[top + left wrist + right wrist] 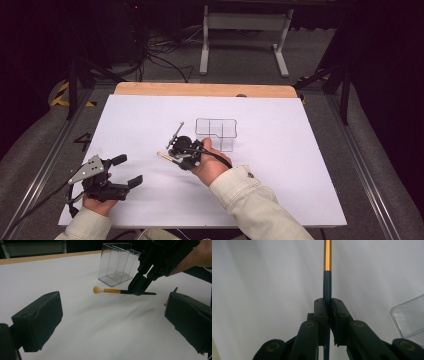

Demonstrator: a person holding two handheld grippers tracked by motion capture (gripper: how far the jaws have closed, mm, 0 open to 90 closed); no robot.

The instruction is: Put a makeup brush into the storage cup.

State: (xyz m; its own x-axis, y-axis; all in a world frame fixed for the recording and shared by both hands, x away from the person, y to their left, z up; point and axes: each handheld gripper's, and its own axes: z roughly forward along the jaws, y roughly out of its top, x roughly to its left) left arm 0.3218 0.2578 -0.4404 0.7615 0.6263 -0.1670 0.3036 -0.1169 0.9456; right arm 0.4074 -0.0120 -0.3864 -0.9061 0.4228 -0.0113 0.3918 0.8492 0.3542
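The right gripper (176,154) has its fingers (320,315) clenched on a slim makeup brush (120,291), pinching the dark part of the handle. In the left gripper view the brush hangs clear of the white table (280,165), with a soft shadow on the sheet beneath it. Its long axis lies nearly level, roughly parallel to the table top. The pale, rounded bristle tip (98,289) points away from the gripper, to the left in that view, followed by a gold band and then the dark handle, whose thin tail sticks out past the fingers on the other side.

In the right gripper view the handle runs straight up between the two closed fingers, dark below and gold above. In the high view the brush tip (161,155) shows just left of the gripper, pointing toward the person's left.

A clear plastic organizer (216,132) with several compartments stands upright on the table just beyond the right hand (212,167), near the brush but apart from it.

The left gripper (125,171) rests near the front left of the table, well apart from the brush. Its fingers (40,321) are spread wide and released, with nothing between them.
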